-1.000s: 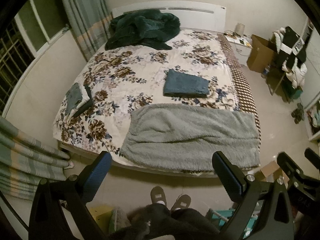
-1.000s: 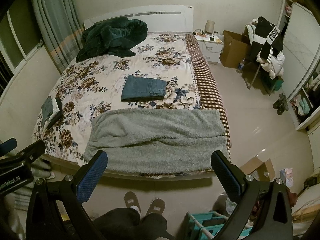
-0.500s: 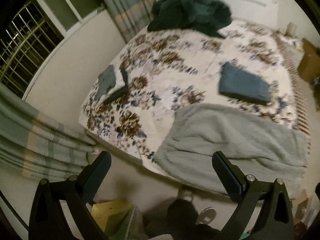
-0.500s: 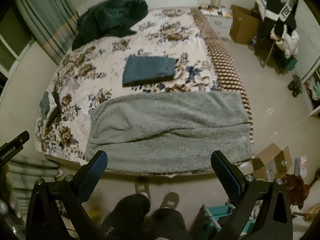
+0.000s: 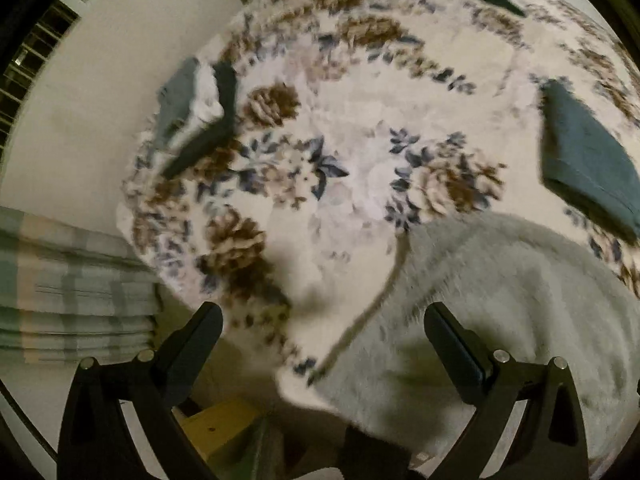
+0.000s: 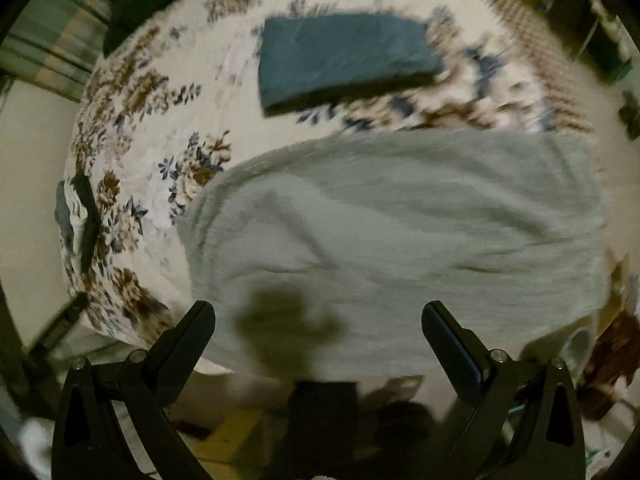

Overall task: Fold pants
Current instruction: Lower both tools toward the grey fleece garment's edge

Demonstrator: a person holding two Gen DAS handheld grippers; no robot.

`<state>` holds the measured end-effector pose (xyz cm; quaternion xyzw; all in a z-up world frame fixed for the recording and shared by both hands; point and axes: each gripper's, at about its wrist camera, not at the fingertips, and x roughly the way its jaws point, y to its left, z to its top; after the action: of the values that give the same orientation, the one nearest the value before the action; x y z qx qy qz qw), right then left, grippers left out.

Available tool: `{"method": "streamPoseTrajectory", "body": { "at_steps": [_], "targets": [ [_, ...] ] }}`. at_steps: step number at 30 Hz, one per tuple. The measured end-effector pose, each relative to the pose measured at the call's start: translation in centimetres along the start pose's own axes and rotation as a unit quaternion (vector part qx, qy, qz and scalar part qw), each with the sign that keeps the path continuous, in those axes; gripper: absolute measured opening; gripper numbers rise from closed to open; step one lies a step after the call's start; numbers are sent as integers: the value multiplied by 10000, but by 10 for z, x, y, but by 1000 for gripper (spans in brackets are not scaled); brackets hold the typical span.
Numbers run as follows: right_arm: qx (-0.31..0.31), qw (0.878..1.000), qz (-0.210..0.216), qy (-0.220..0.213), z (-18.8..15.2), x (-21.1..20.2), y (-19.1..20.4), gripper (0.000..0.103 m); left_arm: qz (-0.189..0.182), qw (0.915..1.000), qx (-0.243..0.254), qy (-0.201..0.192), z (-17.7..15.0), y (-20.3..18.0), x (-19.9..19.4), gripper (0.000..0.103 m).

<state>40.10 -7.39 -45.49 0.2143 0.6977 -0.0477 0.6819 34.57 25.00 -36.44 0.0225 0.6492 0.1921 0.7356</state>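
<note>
Both claws, left claw [image 5: 322, 330] and right claw [image 6: 318, 328], spread wide and empty above grey fleece pants [image 6: 400, 216] on floral bed [image 5: 340, 100]

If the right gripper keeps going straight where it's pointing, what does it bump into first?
Most likely the fluffy grey blanket spread over the foot of the bed. The open right gripper points right at it, with nothing in between, though blur makes depth unclear.

Left wrist view above the bed's [image 5: 360, 128] foot corner, right wrist view over its foot edge, both sharing the gray blanket [image 6: 400, 220]
</note>
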Motion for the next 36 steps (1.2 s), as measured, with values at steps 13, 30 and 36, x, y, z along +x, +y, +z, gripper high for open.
{"method": "streamPoseTrajectory", "body": {
  "at_steps": [13,30,36],
  "targets": [
    [-136,9954,-413,850,108,211,95,103,-1769,9773,464,1068,67,-81,194,46],
    [1320,9881,-326,718,81,274,4,103,-1735,9844,273,-111,120,-61,115,1],
    [1656,9835,-65,721,48,284,-22,103,-2166,9746,422,387,73,-57,133,30]
  ]
}}
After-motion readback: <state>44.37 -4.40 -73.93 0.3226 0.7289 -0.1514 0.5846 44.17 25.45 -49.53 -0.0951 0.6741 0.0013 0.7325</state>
